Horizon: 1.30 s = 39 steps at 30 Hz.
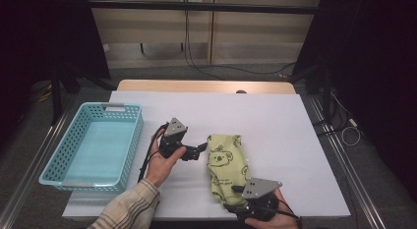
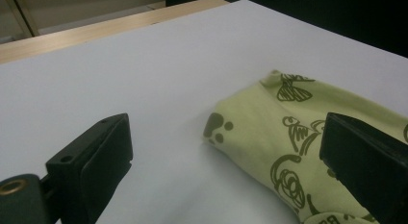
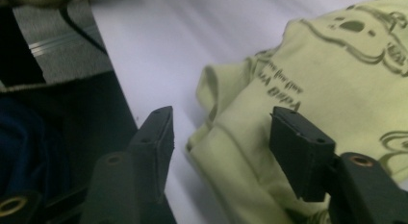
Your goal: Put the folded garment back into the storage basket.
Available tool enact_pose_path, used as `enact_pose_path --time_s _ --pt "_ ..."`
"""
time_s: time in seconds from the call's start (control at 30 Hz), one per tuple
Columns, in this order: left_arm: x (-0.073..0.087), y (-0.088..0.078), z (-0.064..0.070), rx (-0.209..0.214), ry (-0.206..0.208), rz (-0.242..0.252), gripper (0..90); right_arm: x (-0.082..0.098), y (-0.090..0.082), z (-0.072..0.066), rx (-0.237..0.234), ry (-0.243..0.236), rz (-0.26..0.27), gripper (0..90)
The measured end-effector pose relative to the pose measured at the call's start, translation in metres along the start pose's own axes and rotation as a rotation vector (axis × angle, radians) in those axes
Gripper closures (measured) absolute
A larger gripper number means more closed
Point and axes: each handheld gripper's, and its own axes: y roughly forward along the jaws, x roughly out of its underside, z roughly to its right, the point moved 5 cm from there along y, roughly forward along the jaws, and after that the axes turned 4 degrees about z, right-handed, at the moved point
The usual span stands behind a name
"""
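Cloth (image 1: 226, 166) being gripped at its near end, on the white desk (image 1: 275, 121).

The folded green cloth is laid right of the desk's middle, close to the near edge, its long axis run from near edge to far edge and its koala print facing up. The right gripper (image 3: 219, 137) is set over the near corner folds with jaws half-closed, cloth between them but not yet pinched. The left gripper (image 2: 226, 152) is held at the cloth's left edge, jaws wide and empty. Next, a firm close on the folds seems called for, probably before a lift toward the basket (image 1: 74, 177) at the left edge.
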Motion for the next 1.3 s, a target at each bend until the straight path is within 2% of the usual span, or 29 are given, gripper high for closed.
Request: enact_pose_path --time_s 0.17,0.3,0.37,0.4,0.57,0.63,0.67,0.7,0.83,1.0,1.1,1.13,1.17,1.3 --pt "0.002 0.004 0.005 0.011 0.024 -0.020 4.6 0.005 0.002 -0.002 0.009 -0.020 -0.024 46.8" --pt "0.004 0.006 0.004 0.008 0.026 -0.025 4.6 0.003 0.008 -0.001 -0.002 -0.032 -0.030 47.7" --pt "0.003 0.006 0.003 0.008 0.018 -0.018 4.6 0.004 0.015 -0.002 -0.031 -0.024 -0.043 46.0" --pt "0.003 0.006 0.003 0.008 0.018 -0.018 4.6 0.006 0.017 -0.001 -0.018 -0.041 -0.053 45.1" --pt "0.004 0.007 0.002 0.001 0.020 -0.020 4.7 0.008 0.021 -0.002 -0.022 -0.032 -0.064 43.5" --pt "0.004 0.007 0.002 0.002 0.021 -0.023 4.6 0.011 0.026 -0.004 -0.010 -0.066 -0.087 39.3" --pt "0.004 0.008 0.002 0.002 0.021 -0.022 4.6 0.011 0.026 -0.004 -0.010 -0.066 -0.087 39.3" --pt "0.004 0.007 0.001 0.001 0.020 -0.026 4.6 0.011 0.028 -0.006 0.003 -0.095 -0.107 37.3" --pt "0.004 0.007 -0.001 -0.007 0.017 -0.027 4.7 0.012 0.031 -0.005 0.021 -0.107 -0.115 38.3" --pt "0.004 0.006 -0.003 -0.009 0.010 -0.019 4.7 0.012 0.032 -0.005 0.022 -0.116 -0.130 38.6" --pt "0.004 0.005 -0.005 -0.020 0.019 -0.038 4.7 0.010 0.033 -0.005 0.023 -0.122 -0.143 39.5" --pt "0.004 0.005 -0.004 -0.020 0.006 -0.027 4.7 0.010 0.033 -0.004 0.019 -0.112 -0.145 39.9" --pt "0.003 0.005 -0.005 -0.022 0.011 -0.027 4.7 0.010 0.034 -0.004 0.014 -0.103 -0.147 40.5" --pt "0.005 0.007 -0.004 -0.014 0.006 -0.029 4.7 0.008 0.034 -0.003 0.020 -0.104 -0.163 43.8"
